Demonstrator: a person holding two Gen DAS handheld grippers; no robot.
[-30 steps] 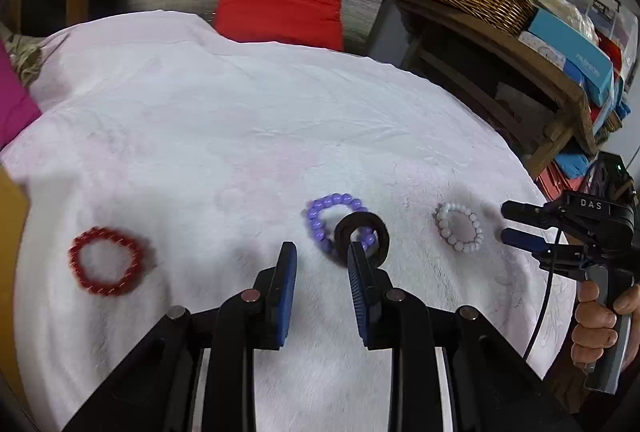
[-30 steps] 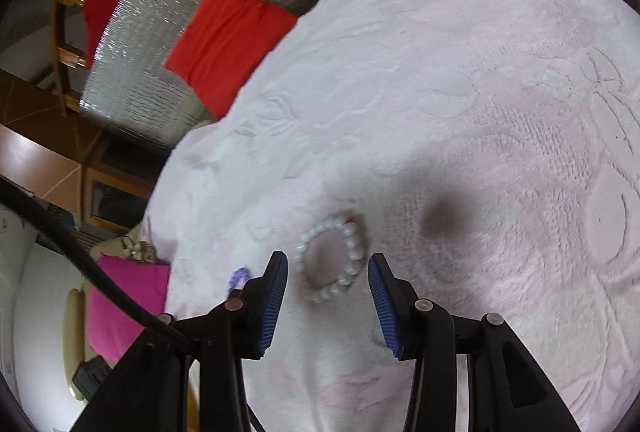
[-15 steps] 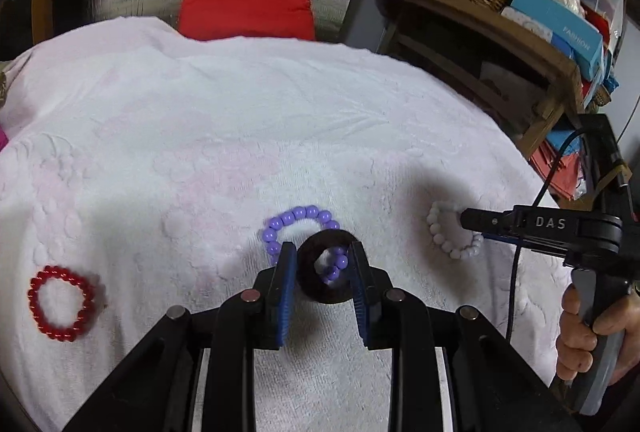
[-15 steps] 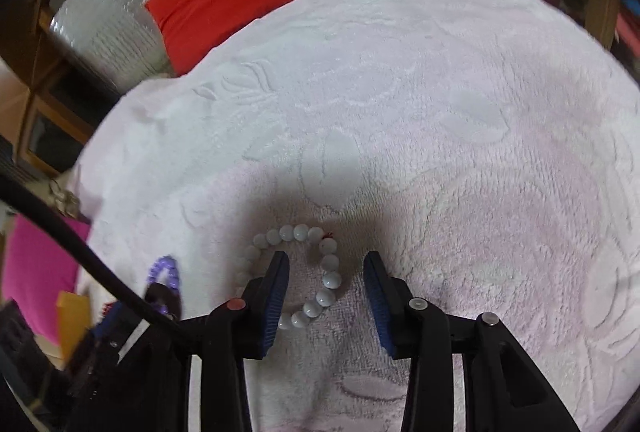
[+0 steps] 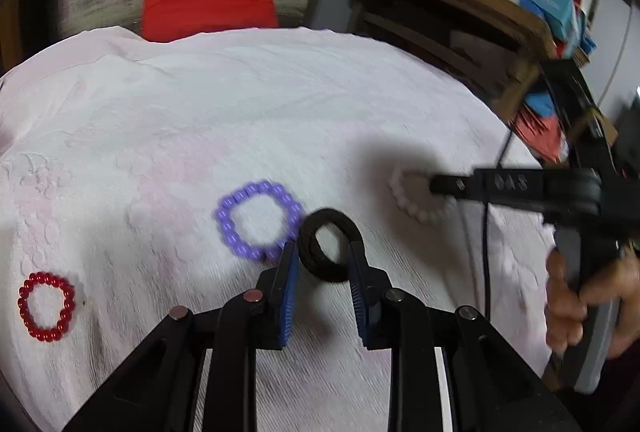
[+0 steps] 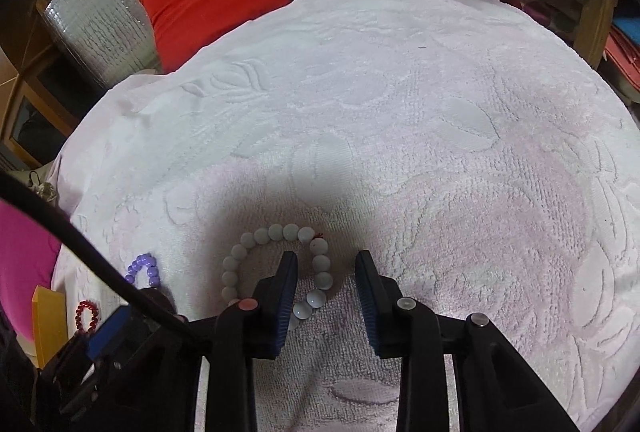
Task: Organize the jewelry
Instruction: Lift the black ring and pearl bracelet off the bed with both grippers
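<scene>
White embossed towel covers the counter (image 6: 400,91), beaded bracelets laid out across it.
Right claw (image 6: 326,288), jaws just narrowing but not yet gripping, straddles one side of the white bracelet (image 6: 276,268); close squarely on the beads. Left claw (image 5: 323,272) clasps the black ring (image 5: 326,252), now beside the purple bracelet (image 5: 258,220) rather than over it.

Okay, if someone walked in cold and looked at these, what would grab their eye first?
Probably the black ring pinched upright in the left gripper, just right of the purple bead bracelet on the white towel. Next, the right gripper, which has just been closing, straddling one side of the white bead bracelet.
</scene>
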